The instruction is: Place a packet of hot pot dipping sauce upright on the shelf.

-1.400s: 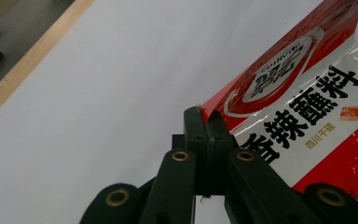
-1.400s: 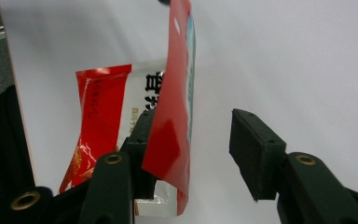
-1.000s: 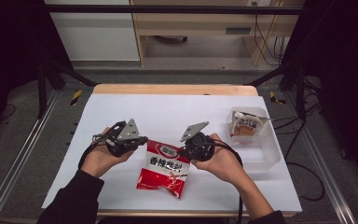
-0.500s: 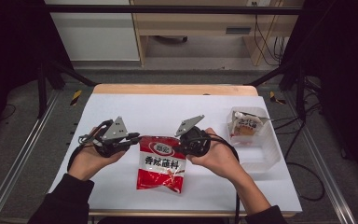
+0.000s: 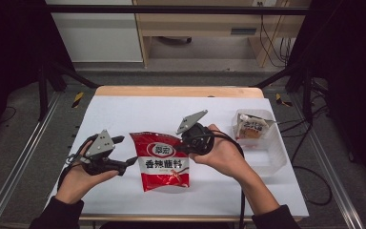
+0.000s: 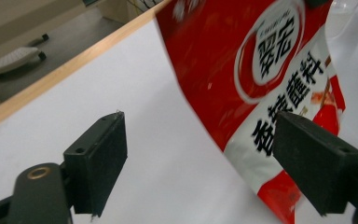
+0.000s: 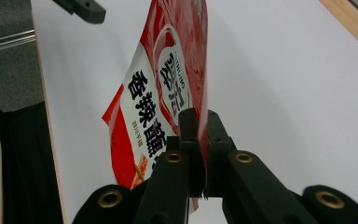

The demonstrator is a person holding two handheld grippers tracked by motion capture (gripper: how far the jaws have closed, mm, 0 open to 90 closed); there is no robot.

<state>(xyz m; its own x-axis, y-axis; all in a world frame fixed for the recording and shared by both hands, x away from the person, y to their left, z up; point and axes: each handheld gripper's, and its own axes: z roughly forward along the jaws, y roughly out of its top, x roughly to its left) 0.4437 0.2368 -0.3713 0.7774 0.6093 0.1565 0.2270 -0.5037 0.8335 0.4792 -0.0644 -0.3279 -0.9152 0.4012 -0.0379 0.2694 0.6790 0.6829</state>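
— Where do you have the red sauce packet [image 5: 163,161] right now?

— Your right tongs [image 5: 187,146] are clamped on its right edge; in the right gripper view the two jaws are pinched together with the packet's thin rim between them [image 7: 204,140]. The packet sits near the middle of the worktop [image 5: 138,112], closer to the front edge, and seems lifted or tilted on the gripped side rather than lying flat.

— And my left side?

— Your left tongs [image 5: 126,152] are spread wide and holding nothing. They sit just beside the packet's left edge; in the left gripper view one jaw overlaps the packet's lower corner [image 6: 279,84], but I cannot tell whether it touches.

— So how far along am I?

— I'd judge you're early to midway: one side is secured, the second grip is not yet made. A clear container [image 5: 267,152] sits towards the right edge of the worktop with another small packet [image 5: 250,128] in it, well apart from the red one. If the packet is bound there, the carrying and placing are all left.
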